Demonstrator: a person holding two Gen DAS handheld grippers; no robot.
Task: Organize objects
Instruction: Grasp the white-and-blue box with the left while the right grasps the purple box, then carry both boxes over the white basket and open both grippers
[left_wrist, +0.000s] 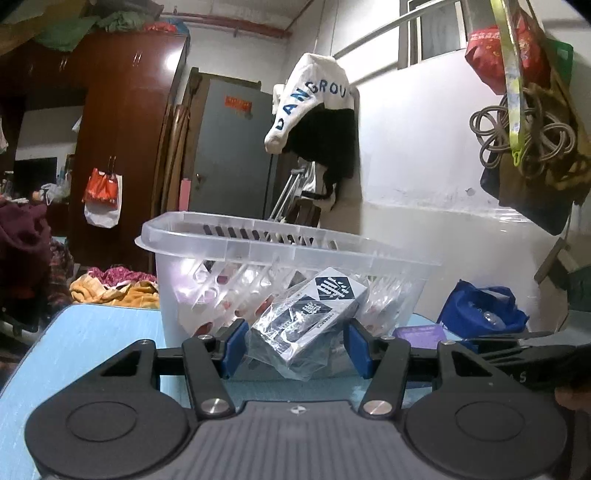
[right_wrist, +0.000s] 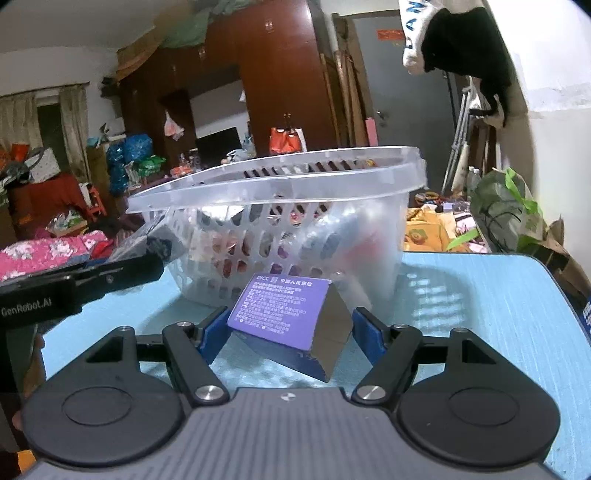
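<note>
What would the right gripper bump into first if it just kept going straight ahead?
The purple box already between the right gripper pads; right behind it stands the clear plastic basket, though the gap is hard to judge.

The clear perforated plastic basket (right_wrist: 280, 206) stands on the light-blue table (right_wrist: 480, 314). The purple printed carton (right_wrist: 284, 314) sits near its front wall, between the right gripper (right_wrist: 288, 332) fingers. The black-and-white box in clear wrap (left_wrist: 306, 317) sits between the left gripper (left_wrist: 295, 343) fingers, before the basket.
</note>
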